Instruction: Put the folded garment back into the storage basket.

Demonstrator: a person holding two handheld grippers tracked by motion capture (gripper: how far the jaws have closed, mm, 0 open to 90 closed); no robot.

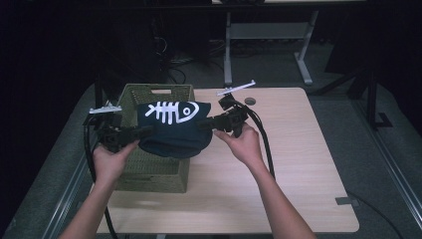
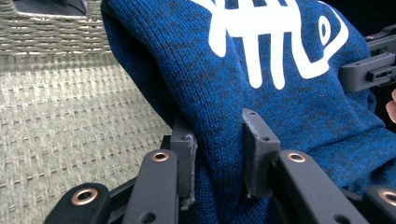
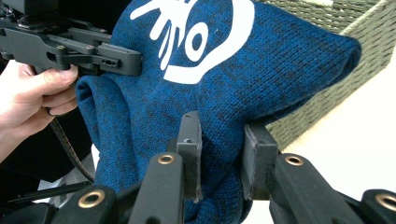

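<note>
- Your table point(image 1: 298, 164) is the largest thing here — a light wooden top that runs from the middle of the high view out toward 3 o'clock, with grey floor around it.
- The woven olive basket point(image 1: 164, 174) stands on the table's left part, at about 9 o'clock from the table's middle; its rim has a handle slot on the far wall. In the left gripper view its weave point(image 2: 60, 116) lies behind and to the left of the cloth, and in the right gripper view its wall point(image 3: 345, 28) sits at 1 o'clock.
- The blue knitted garment point(image 1: 174, 130), folded and bearing a white fish-skeleton print point(image 1: 169, 111), hangs between your two grippers above the basket's far half, clear of the tabletop. The print faces up, with the fish's head toward 3 o'clock in the high view.
- Your left gripper point(image 1: 130, 133) comes in from 9 o'clock of the garment and is clenched on its left edge; in its own view the blue knit point(image 2: 261, 93) is pinched between the two pads.
- Your right gripper point(image 1: 208, 124) comes in from 3 o'clock and is likewise clamped on the garment's right edge — its own view shows the knit point(image 3: 261, 65) bunched between its pads.
- Your left hand point(image 1: 108, 162) and right hand point(image 1: 245, 144) grasp the gripper handles, with a black cable trailing from each.
</note>
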